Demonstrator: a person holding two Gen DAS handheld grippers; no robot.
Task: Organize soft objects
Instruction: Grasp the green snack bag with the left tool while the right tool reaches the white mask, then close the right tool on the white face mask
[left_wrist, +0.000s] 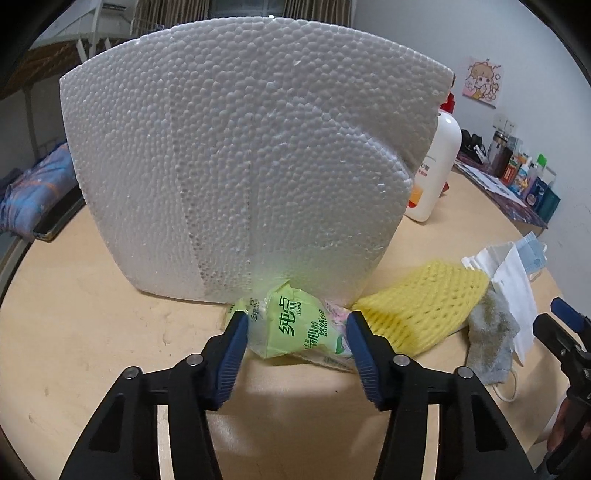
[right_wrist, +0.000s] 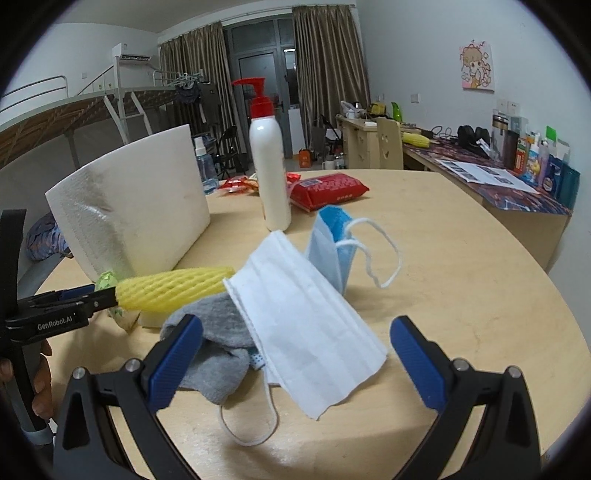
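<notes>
- The green tissue pack (left_wrist: 295, 328) lies on the counter (left_wrist: 92, 332) against the foot of the white foam block (left_wrist: 236, 155), with the yellow foam net (left_wrist: 417, 306) just beside it
- It looks light, soft and crinkly; its film may slip, so a hold across its middle seems best
- The left tongs (left_wrist: 295, 325) straddle the pack at a medium gap; whether the pads press it is unclear
- The right tongs (right_wrist: 295, 343) stand wide and empty, over the white mask (right_wrist: 306, 321) and grey sock (right_wrist: 218, 343)

Left claw (left_wrist: 295, 325) angled down, pads pinching inward, right claw (right_wrist: 295, 332) spread wide
</notes>
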